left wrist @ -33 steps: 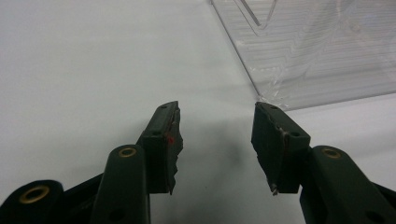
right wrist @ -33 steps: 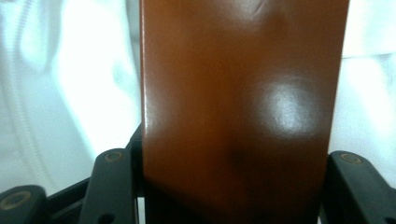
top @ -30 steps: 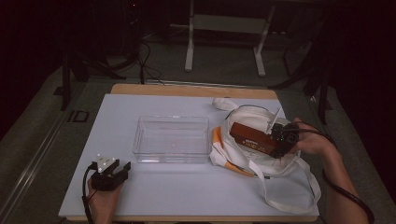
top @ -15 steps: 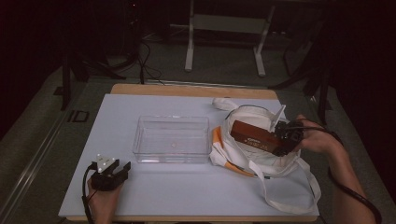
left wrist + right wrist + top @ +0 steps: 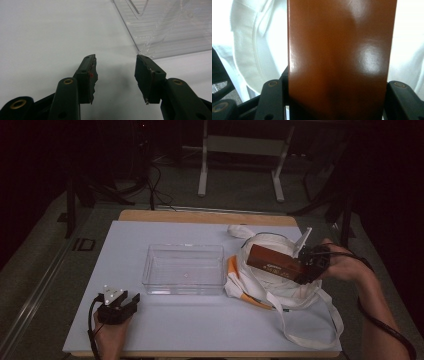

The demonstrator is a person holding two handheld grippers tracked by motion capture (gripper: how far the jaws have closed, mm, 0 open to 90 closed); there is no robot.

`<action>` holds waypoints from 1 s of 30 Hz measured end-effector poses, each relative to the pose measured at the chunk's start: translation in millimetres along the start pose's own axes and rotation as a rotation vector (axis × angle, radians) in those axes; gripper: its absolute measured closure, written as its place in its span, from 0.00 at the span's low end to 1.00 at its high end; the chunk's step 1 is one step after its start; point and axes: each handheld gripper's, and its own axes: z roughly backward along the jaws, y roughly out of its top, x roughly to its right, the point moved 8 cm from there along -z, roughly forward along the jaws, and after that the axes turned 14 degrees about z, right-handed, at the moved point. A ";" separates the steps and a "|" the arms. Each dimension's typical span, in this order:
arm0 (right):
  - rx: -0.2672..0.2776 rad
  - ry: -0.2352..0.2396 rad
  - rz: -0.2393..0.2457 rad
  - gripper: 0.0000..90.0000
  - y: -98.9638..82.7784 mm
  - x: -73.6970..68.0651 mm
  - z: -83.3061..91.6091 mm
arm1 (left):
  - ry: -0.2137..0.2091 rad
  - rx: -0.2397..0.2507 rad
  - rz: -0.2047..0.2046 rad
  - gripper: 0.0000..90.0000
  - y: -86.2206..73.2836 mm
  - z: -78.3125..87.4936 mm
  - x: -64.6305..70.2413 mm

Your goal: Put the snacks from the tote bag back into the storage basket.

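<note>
A glossy brown box (image 5: 339,57), smooth enough to throw back highlights, sits clamped in the right tongs (image 5: 337,100) above a white cloth bag (image 5: 280,285) with stitched seams. The clear plastic tray (image 5: 184,269) shows fine ridges. The left tongs (image 5: 116,77) are matt black with brass-coloured rivets, over a matt white worktop (image 5: 200,320).

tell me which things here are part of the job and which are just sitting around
In play: brown box, clamped in the right gripper above the white bag; likely the clear bin.
Idle: left gripper, open on the white table; metal frame on the floor behind.
</note>
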 end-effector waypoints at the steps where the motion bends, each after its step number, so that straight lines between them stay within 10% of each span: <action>1: 0.000 0.000 0.001 0.48 0.7 -0.2 1.4 | 0.000 0.000 0.000 0.58 0.0 0.0 0.0; 30: 0.032 -0.009 0.084 0.48 39.8 1.1 14.4 | -0.005 0.004 0.001 0.58 0.2 0.3 0.2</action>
